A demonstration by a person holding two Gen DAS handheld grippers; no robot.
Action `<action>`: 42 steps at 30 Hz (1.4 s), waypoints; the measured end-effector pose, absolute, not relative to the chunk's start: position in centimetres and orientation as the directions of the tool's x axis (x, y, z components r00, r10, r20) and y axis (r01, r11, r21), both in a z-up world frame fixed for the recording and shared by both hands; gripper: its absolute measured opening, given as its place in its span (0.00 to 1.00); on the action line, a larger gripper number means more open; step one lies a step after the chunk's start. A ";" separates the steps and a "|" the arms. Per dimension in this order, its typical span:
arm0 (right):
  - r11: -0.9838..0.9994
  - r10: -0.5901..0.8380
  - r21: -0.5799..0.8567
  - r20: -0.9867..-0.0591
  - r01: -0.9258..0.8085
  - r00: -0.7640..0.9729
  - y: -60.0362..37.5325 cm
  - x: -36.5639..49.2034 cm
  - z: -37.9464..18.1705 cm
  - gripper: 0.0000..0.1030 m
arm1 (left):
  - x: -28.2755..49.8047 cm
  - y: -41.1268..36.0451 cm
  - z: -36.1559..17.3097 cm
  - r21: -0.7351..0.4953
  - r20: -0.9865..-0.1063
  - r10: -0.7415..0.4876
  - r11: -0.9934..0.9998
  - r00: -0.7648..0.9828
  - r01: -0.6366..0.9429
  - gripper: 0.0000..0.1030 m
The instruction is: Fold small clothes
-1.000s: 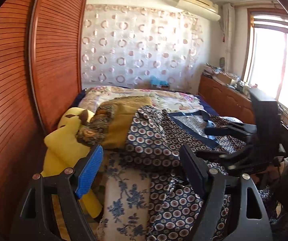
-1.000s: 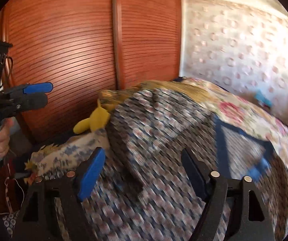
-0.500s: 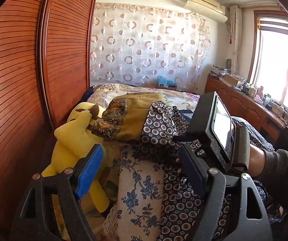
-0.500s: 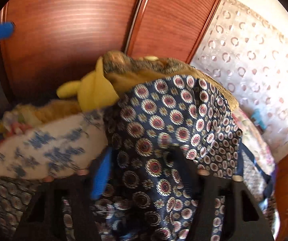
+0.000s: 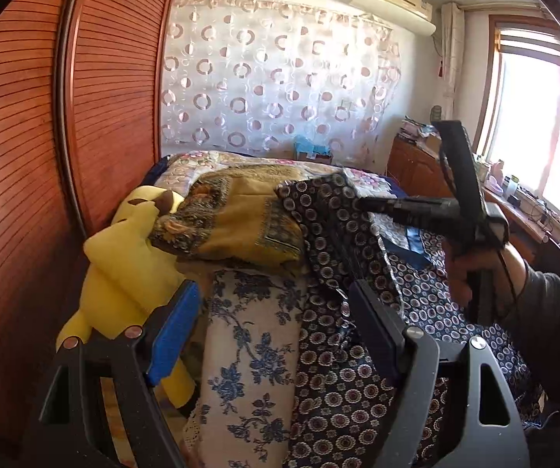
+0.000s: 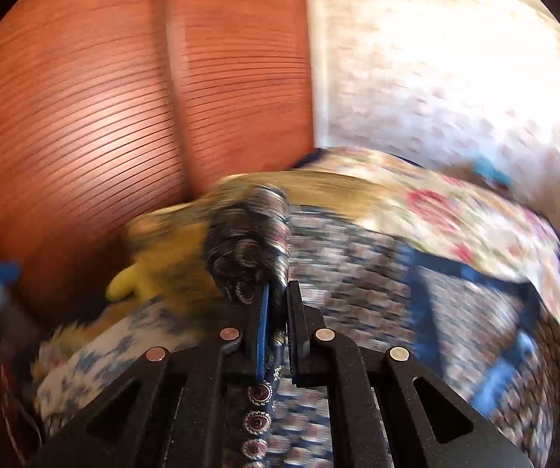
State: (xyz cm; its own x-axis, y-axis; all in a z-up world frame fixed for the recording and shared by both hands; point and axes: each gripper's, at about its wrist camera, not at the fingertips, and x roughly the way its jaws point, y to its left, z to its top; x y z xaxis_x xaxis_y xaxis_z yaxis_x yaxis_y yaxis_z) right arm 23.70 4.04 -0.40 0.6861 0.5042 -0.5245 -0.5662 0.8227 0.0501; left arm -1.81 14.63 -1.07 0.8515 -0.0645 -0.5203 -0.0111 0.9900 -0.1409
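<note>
Right gripper (image 6: 276, 323) pinching the navy patterned garment (image 5: 342, 358)

Its fingers are closing on a bunched fold – cloth trails toward the left gripper (image 5: 276, 335), spread wide, empty, just beside it.

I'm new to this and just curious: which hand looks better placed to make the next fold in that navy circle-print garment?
Probably the right. The right gripper has its jaws closing on a bunched edge of the navy circle-print garment. The left gripper hangs open above the pile, gripping nothing.

Right gripper (image 6: 278, 312), a second ago wide open, now closing on a fold of the navy patterned garment (image 6: 248, 241).
</note>
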 end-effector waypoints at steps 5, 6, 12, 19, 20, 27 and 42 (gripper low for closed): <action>0.874 0.428 0.057 -0.560 -0.482 0.710 1.6 25.3 -1.7 0.40 | -0.6 13.2 -1.8 -0.133 -0.545 -0.089 0.991 0.834 0.018 0.77; 0.871 0.435 0.063 -0.561 -0.488 0.704 1.4 25.3 -1.8 0.41 | -0.3 12.9 -2.0 -0.129 -0.551 -0.091 0.991 0.830 0.024 0.77; 0.778 0.539 0.087 -0.601 -0.622 0.590 2.7 22.8 -2.2 0.41 | 1.7 11.5 -3.8 -0.096 -0.603 -0.083 0.995 0.794 0.031 0.77; 0.795 0.418 -0.020 -0.706 -0.607 0.571 3.7 23.6 -6.3 0.41 | 2.8 10.4 -5.5 -0.088 -0.644 -0.090 0.995 0.760 0.044 0.77; 0.802 0.413 -0.011 -0.712 -0.597 0.568 3.2 24.0 -6.7 0.41 | 2.9 10.2 -5.6 -0.088 -0.645 -0.093 0.995 0.758 0.047 0.77; 0.823 0.430 0.017 -0.670 -0.567 0.605 -0.6 23.4 -5.3 0.41 | 4.1 8.2 -5.7 -0.082 -0.653 -0.110 0.994 0.749 0.075 0.77; 0.931 0.298 -0.005 -0.565 -0.364 0.770 -16.6 12.4 -2.2 0.64 | 9.4 1.4 -5.5 -0.067 -0.687 -0.168 0.983 0.707 0.169 0.77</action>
State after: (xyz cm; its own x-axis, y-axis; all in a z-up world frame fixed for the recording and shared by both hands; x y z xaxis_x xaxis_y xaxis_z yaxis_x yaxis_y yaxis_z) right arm 12.38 -16.62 -2.18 0.7696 0.2980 -0.5648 -0.3644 0.9312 -0.0051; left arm 9.41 1.45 -5.54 0.7069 -0.1685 -0.6870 0.1689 0.9833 -0.0673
